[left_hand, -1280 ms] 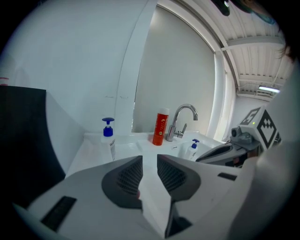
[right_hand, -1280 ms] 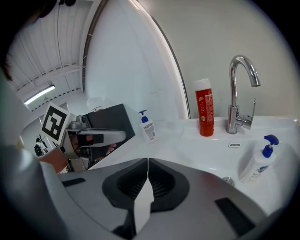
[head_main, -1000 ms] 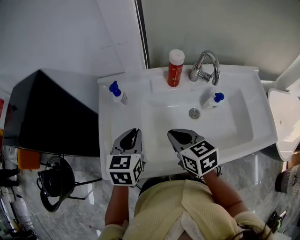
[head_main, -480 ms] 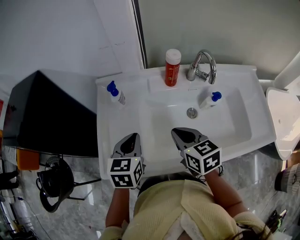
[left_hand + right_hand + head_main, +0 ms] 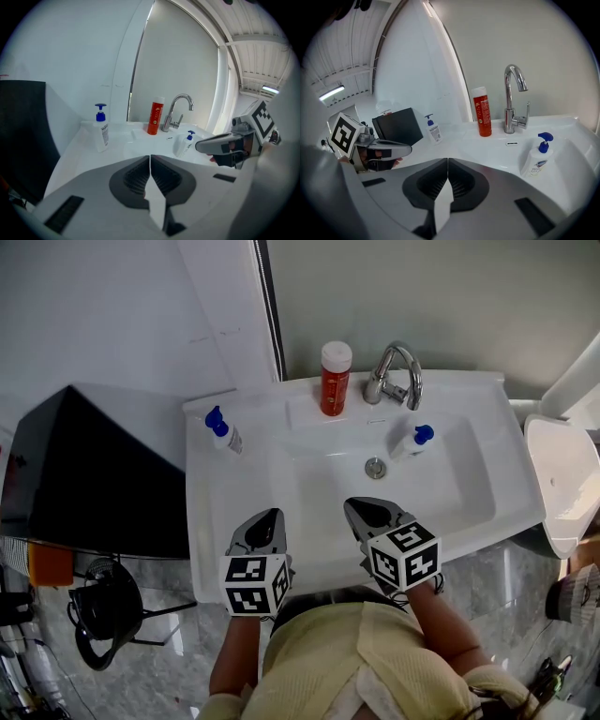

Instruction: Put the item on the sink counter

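A white pump bottle with a blue top (image 5: 410, 442) (image 5: 536, 160) (image 5: 183, 143) stands inside the basin, right of the drain (image 5: 375, 467). A second, similar bottle (image 5: 218, 430) (image 5: 100, 134) (image 5: 433, 129) stands on the left side of the white sink counter (image 5: 216, 521). My left gripper (image 5: 270, 517) (image 5: 150, 157) hovers over the counter's front left, its jaws shut with nothing in them. Over the basin's front rim, my right gripper (image 5: 360, 509) (image 5: 447, 161) is also shut and empty. Both point toward the wall, well short of either bottle.
A red bottle (image 5: 333, 379) and a chrome faucet (image 5: 394, 376) stand at the back of the counter. A black cabinet (image 5: 84, 465) adjoins the sink on the left, and a white fixture (image 5: 562, 484) sits to the right. A small fan (image 5: 103, 610) is on the floor.
The left jaws, slightly apart a second ago, are now closed. The sink has slid a little up and left in the head view; both grippers stay near the front rim.
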`<state>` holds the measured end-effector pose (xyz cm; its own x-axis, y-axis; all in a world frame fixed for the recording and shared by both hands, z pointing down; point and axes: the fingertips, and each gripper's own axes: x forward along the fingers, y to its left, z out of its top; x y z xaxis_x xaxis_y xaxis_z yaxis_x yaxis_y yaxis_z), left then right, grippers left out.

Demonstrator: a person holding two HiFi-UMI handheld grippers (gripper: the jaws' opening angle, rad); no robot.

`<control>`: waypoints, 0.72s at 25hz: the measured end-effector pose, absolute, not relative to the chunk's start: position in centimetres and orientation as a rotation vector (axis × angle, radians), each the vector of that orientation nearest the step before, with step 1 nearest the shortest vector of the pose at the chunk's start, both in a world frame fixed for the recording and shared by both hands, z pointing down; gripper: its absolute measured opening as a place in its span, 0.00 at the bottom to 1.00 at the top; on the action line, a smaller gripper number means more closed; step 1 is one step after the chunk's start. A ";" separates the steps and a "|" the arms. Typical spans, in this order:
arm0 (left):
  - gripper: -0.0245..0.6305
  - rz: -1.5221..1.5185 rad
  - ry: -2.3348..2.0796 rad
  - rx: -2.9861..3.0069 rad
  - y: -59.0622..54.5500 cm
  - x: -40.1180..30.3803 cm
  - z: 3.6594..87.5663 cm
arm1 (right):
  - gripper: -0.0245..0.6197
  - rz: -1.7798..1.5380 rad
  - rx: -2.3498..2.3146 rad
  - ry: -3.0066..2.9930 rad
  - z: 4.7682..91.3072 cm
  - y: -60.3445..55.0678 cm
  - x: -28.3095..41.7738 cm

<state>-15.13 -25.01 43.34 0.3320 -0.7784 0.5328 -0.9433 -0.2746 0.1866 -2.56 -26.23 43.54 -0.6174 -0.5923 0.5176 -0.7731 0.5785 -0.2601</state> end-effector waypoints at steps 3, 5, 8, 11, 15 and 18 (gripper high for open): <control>0.10 0.473 -1.494 2.140 -25.0 -14.5 43.4 | 0.08 0.664 1.121 -2.427 43.5 -26.2 -2.2; 0.10 0.476 -1.485 2.147 -25.0 -14.2 43.4 | 0.08 0.661 1.128 -2.420 43.6 -26.3 -2.0; 0.10 0.483 -1.474 2.156 -25.0 -13.8 43.4 | 0.08 0.662 1.133 -2.414 43.6 -26.3 -1.8; 0.10 0.488 -1.471 2.158 -25.0 -13.7 43.5 | 0.08 0.659 1.142 -2.408 43.6 -26.4 -1.6; 0.10 0.499 -1.472 2.156 -25.1 -13.8 43.6 | 0.08 0.662 1.155 -2.400 43.6 -26.6 -1.4; 0.10 0.505 -1.469 2.162 -25.1 -13.8 43.6 | 0.08 0.665 1.163 -2.397 43.5 -26.7 -1.3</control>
